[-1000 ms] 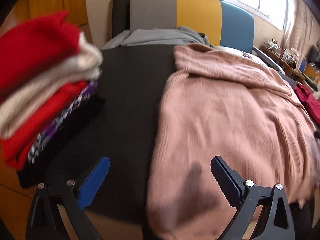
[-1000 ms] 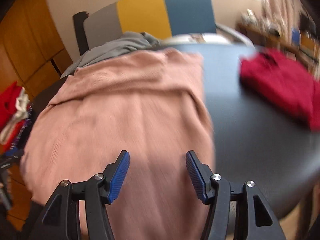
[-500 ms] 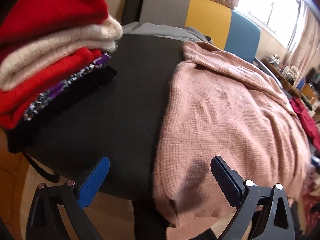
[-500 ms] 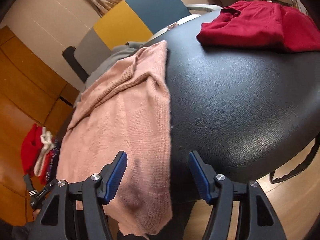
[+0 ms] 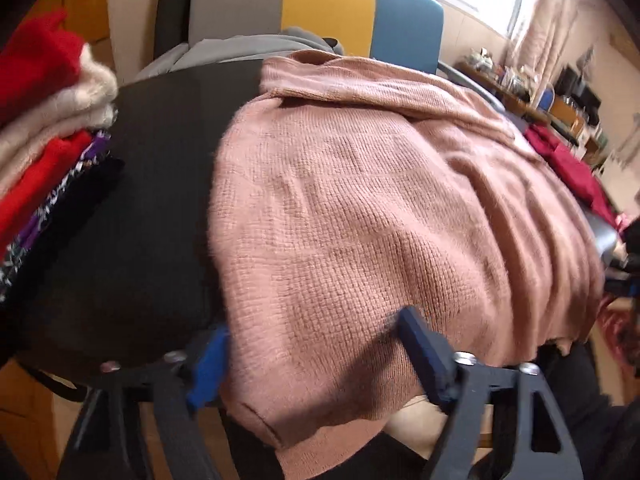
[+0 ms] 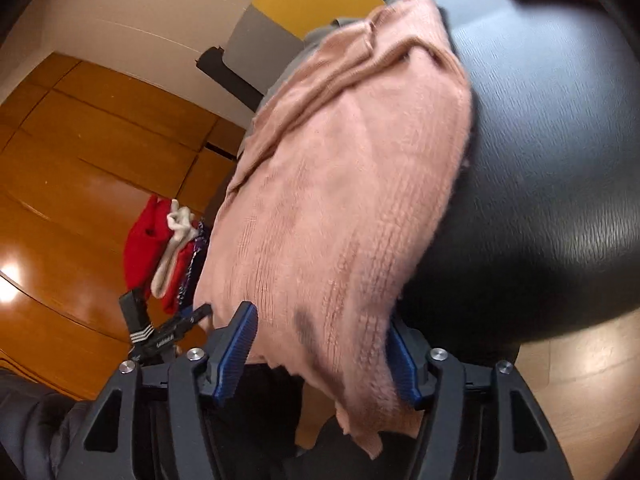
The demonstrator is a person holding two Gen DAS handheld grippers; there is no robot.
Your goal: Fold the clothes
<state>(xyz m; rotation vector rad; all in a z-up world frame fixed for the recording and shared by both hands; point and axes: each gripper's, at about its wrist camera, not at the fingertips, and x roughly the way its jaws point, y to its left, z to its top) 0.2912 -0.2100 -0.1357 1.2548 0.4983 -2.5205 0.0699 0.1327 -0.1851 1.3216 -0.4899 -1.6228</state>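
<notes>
The black bench (image 5: 132,208) is carrying the pink knitted sweater (image 5: 380,208), which is lying spread flat with its long axis running from the near edge toward the far side, where a grey, yellow and blue chair back (image 5: 320,12) is standing. The sweater's hem is hanging over the near edge and its bunched upper part is pointing toward the chair. Compared with a second ago, both views are sitting lower and closer to that hanging hem, which is now filling the space between each pair of fingers.

A stack of folded clothes (image 5: 44,120), red, cream and patterned, is resting at the left end of the bench, apart from the sweater. A dark red garment (image 5: 568,168) is lying on the far right.

The left gripper (image 5: 312,356) is at the hem's left corner; its jaws have just been closing to a medium gap with the fabric between them, though whether the pads are pressing it cannot be told. The right gripper (image 6: 320,352) is straddling the hem's right part, its jaws having just narrowed slightly, still fairly wide, with knit draped between them.
</notes>
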